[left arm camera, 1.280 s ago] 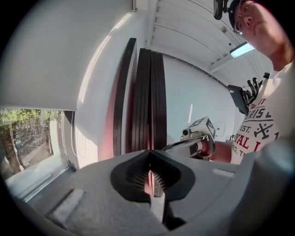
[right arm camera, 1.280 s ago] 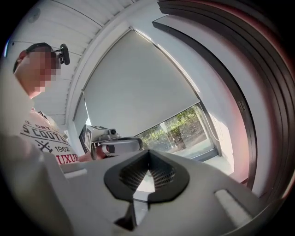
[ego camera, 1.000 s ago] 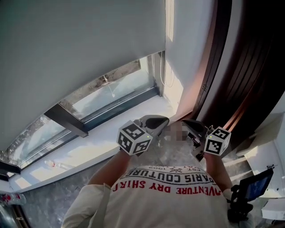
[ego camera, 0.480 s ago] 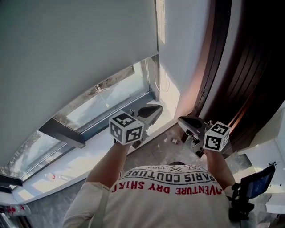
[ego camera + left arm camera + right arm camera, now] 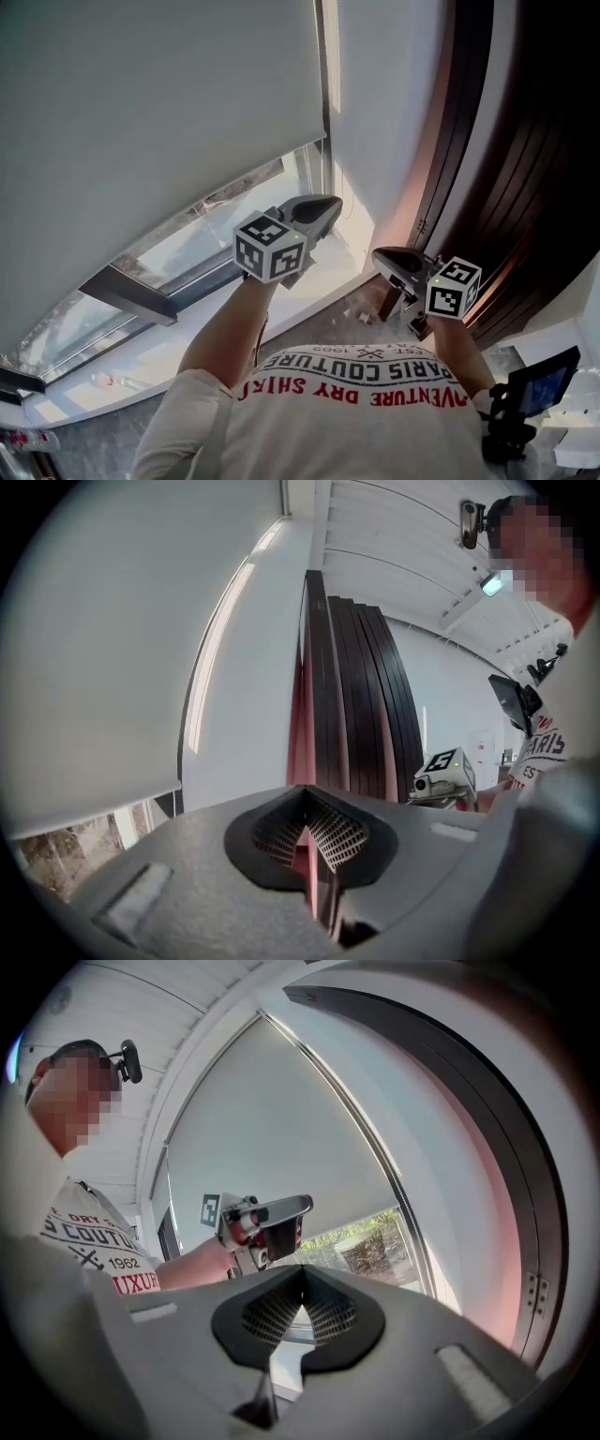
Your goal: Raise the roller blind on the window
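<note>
Left gripper (image 5: 326, 206) and right gripper (image 5: 382, 256) jaws closed, empty; only head view shows the floor (image 5: 342, 323).

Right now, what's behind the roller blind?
The roller blind hides nearly everything behind it. Only below its bottom edge does a strip of window glass show, with a dark frame bar and the white sill.

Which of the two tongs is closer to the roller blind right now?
The left tongs, up by the lower corner of the roller blind; the right tongs sit lower, beside the dark panelling.
</note>
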Demonstrator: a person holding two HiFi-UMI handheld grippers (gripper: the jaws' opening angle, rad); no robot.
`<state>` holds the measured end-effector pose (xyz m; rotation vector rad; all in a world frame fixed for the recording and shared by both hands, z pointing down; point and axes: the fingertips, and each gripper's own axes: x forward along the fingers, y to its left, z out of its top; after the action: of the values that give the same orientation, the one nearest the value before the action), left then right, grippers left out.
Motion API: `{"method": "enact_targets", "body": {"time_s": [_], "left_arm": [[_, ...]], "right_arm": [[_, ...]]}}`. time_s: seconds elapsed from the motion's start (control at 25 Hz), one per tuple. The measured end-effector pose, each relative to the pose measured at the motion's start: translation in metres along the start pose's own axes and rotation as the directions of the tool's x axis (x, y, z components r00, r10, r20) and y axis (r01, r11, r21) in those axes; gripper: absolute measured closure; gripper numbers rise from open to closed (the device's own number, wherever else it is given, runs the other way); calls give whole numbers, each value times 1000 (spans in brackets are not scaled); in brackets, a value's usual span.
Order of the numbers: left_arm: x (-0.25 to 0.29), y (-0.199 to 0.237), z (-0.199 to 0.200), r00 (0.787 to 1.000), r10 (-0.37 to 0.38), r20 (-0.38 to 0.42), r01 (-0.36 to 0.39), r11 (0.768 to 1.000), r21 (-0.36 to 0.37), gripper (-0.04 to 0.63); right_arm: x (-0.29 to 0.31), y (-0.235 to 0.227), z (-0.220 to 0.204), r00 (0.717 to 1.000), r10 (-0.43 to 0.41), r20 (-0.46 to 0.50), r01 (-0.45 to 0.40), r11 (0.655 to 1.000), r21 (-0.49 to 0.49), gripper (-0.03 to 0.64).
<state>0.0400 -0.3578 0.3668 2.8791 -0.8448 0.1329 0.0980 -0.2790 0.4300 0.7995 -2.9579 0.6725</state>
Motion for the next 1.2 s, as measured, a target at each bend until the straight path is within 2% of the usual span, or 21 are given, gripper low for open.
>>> {"method": "enact_targets", "body": {"time_s": [0.16, 0.32, 0.44, 0.56, 0.68, 0.8, 1.08, 1.2], "left_arm": [[28, 41, 25, 998, 62, 31, -63, 998, 23, 593], [65, 83, 42, 993, 106, 50, -106, 994, 5, 587], [88, 109, 49, 987, 145, 64, -145, 989, -14, 534], [103, 131, 52, 978, 201, 56, -202, 979, 3, 498], [112, 151, 57, 966, 253, 51, -254, 967, 16, 455], [118, 168, 61, 957, 286, 39, -286, 958, 10, 443], [134, 195, 64, 941, 338, 12, -338, 941, -5, 442], [136, 203, 65, 941, 339, 13, -339, 941, -13, 442]], "right_arm": [[0, -17, 10, 1000, -4, -5, 4, 1000, -2, 620], [-6, -47, 17, 1000, -22, -11, 23, 999, 24, 620], [-10, -66, 19, 999, -30, -22, 31, 999, 38, 620], [-13, -74, 19, 999, -39, -26, 40, 998, 49, 620], [-16, -76, 21, 999, -45, -20, 46, 998, 49, 620], [-18, -77, 17, 999, -44, -30, 45, 998, 36, 620], [-28, -78, 8, 998, -51, -24, 53, 996, 77, 620], [-30, -78, 5, 998, -56, -29, 59, 994, 88, 620]]}}
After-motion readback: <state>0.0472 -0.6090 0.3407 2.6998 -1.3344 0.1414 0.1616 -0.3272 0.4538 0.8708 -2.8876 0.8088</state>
